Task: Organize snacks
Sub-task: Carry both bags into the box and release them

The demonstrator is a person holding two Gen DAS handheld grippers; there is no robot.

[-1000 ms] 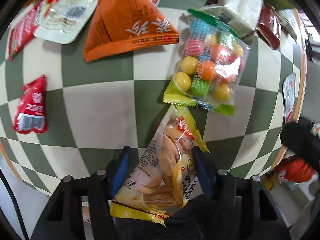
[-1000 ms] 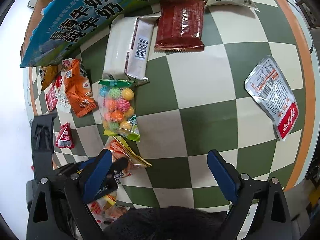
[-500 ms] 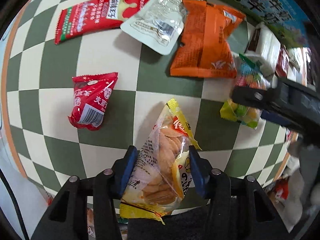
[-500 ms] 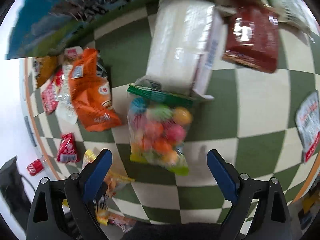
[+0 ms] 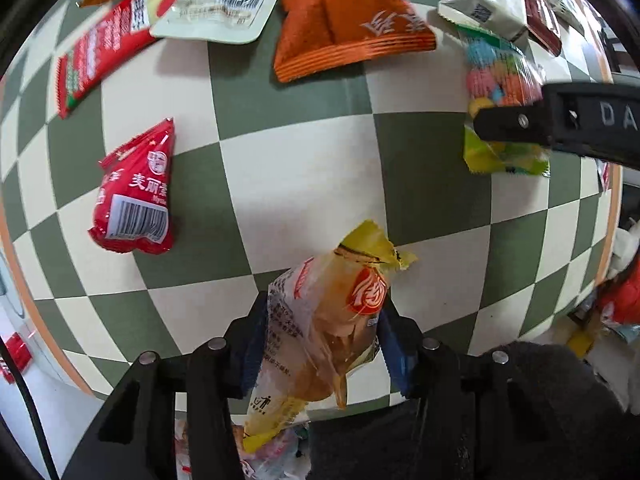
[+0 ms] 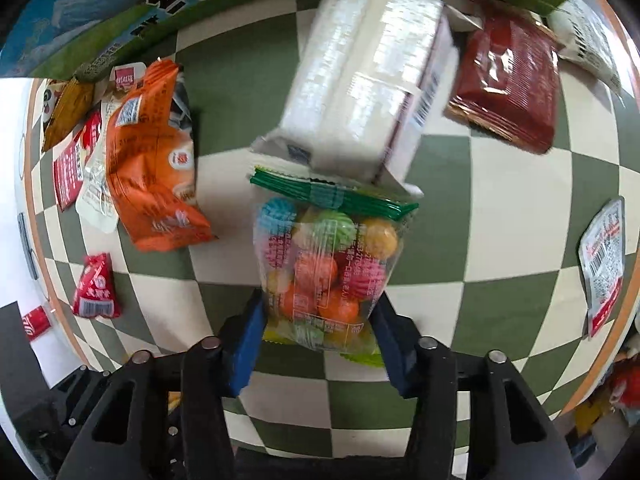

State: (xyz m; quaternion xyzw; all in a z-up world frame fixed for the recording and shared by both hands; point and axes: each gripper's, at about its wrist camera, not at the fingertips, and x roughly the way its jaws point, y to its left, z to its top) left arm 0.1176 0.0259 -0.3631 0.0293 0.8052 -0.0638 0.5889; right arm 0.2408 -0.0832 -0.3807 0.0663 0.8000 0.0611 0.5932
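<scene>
Since the earlier frames the right tool (image 6: 318, 332) has come forward onto the candy-ball bag (image 6: 326, 268), which it had only faced with its fingers spread wide; now both pads press the bag's near end. The left tool (image 5: 320, 344) stays clenched on the cracker bag (image 5: 324, 320), now lifted off the counter (image 5: 296, 184).

Left side: the cracker bag looks light, crinkly and brittle inside, so a mid-body pinch suits it; its lower end is hidden behind the fingers.

Right side: the candy bag is slick film over loose hard balls that can shift, so gripping low across its width seems safest. Its far seal touches the white packet (image 6: 360, 92), whose edges are blurred.
</scene>
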